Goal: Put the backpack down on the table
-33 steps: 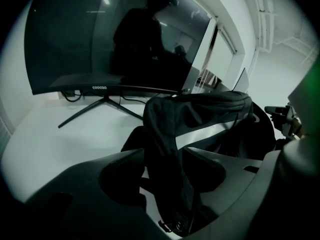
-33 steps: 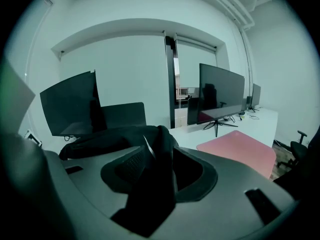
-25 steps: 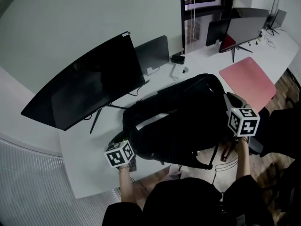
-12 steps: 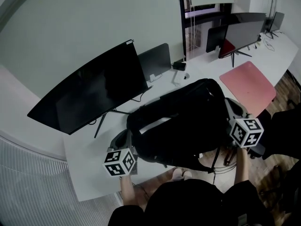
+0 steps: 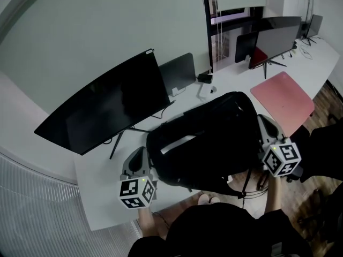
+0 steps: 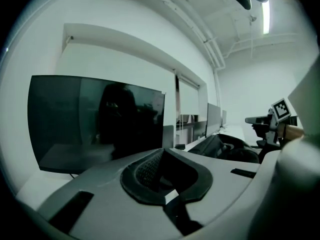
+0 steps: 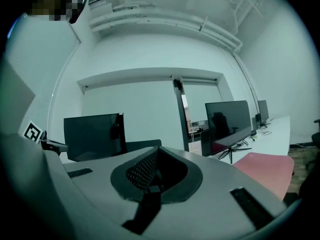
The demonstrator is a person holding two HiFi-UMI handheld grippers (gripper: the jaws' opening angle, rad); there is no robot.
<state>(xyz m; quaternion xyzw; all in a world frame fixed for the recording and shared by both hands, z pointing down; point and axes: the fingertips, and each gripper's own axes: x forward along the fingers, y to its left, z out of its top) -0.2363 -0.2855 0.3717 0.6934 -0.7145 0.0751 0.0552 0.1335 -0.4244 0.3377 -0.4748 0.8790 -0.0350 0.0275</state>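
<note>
Counter middle: the backpack (image 5: 209, 143) fills it, from the front edge almost to the back.
Back left: a large monitor (image 5: 107, 108) and its stand legs (image 5: 115, 142) wall that side off.
Back centre: a smaller screen (image 5: 178, 71) and a small black box (image 5: 203, 78) leave a narrow gap.
Front left: bare counter (image 5: 99, 189), open.
Right: a flat pink mat (image 5: 282, 98), clear above.

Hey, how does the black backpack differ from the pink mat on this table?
Colour: the backpack is black, while the pink mat is a soft pink.
Shape: the backpack is bulky and rounded, while the pink mat is thin and flat.
Place: the backpack sits at the near edge in front of the person, while the pink mat lies farther right.
Both appear to rest on the white table.
</note>
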